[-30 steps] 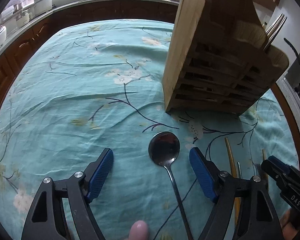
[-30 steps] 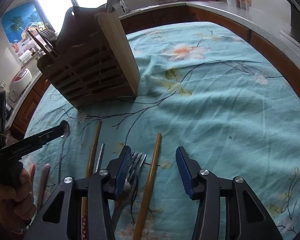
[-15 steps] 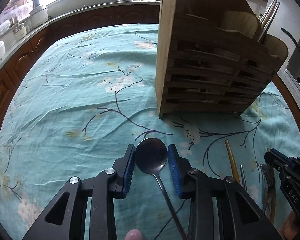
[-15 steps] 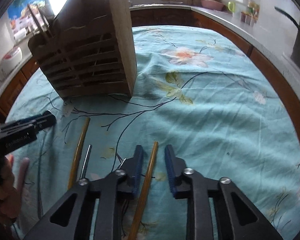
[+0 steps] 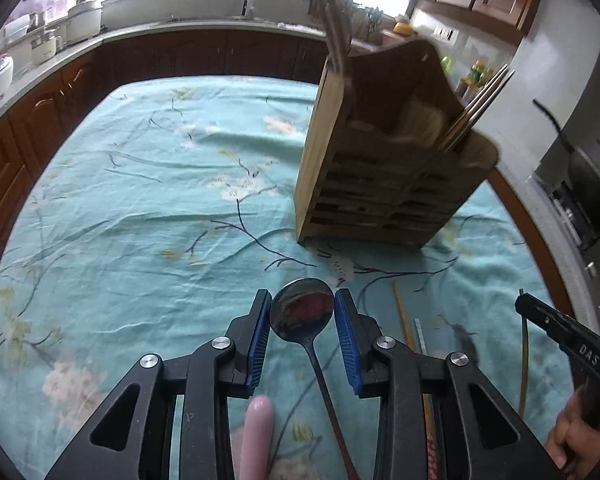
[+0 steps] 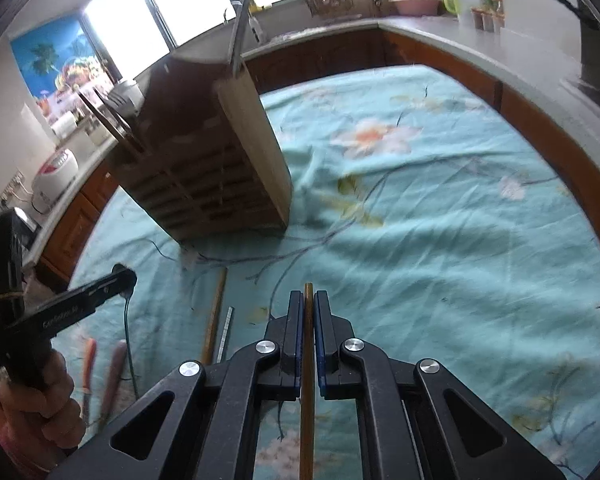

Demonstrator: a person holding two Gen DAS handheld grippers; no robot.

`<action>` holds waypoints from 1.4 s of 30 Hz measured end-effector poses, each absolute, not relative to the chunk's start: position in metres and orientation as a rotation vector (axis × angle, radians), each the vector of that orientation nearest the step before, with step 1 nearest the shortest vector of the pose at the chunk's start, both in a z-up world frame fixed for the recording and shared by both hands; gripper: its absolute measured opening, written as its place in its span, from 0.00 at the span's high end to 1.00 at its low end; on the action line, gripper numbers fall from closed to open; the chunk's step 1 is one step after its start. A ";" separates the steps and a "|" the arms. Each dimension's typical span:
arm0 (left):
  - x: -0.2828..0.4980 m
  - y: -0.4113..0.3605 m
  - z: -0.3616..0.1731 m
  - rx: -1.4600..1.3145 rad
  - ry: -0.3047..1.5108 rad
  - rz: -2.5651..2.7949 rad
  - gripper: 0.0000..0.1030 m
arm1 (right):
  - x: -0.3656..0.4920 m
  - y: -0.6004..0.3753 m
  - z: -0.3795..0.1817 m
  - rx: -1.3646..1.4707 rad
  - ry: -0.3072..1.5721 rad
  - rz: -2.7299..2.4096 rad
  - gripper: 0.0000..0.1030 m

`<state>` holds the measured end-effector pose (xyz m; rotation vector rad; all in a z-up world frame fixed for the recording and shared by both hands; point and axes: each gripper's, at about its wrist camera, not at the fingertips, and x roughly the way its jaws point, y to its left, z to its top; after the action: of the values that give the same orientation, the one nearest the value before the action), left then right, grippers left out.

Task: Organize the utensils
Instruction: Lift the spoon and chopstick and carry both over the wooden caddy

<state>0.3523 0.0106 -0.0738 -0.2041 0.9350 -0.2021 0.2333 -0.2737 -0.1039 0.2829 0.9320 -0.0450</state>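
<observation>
My left gripper has its blue pads pressed against both sides of the spoon bowl; the bowl sits between the fingertips and the handle runs back under the gripper body toward the camera. The left jaws closed on it within the last second and now stand steady. My right gripper is pinched nearly together on one wooden chopstick, which passes straight between the pads with its tip showing just beyond the fingertips; these jaws have just been closing. The wooden utensil holder stands upright ahead of both grippers, well apart from them, with a few metal handles leaning out of its far compartment. On the cloth between the grippers lie a second chopstick and a thin metal piece just beside it. The work surface is a table covered by a teal tablecloth printed with branches and blossoms, visibly wrinkled. Dark wooden cabinets under a pale counter ring the table, with bright windows beyond. The spoon is polished metal, its bowl mirror-dark with reddish reflections. The chopstick is slender, straight and light brown.
</observation>
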 end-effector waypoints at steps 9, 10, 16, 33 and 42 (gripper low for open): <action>0.294 0.030 -0.030 -0.248 0.841 -0.212 0.71 | 0.211 -0.269 -0.064 0.296 0.839 -0.004 0.95; 0.288 0.031 -0.027 -0.247 0.833 -0.211 0.71 | 0.208 -0.268 -0.060 0.294 0.831 0.000 0.95; 0.256 0.037 -0.010 -0.252 0.795 -0.218 0.71 | 0.195 -0.261 -0.044 0.285 0.791 0.016 0.95; 0.215 0.053 0.019 -0.255 0.723 -0.246 0.73 | 0.169 -0.250 -0.012 0.274 0.703 0.042 0.95; 0.216 0.059 0.025 -0.268 0.722 -0.268 0.99 | 0.165 -0.248 0.000 0.266 0.668 0.045 0.95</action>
<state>0.2160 0.0588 0.0254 -0.2676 0.7218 -0.2684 0.1645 -0.2476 0.0002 0.2659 0.6676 0.0451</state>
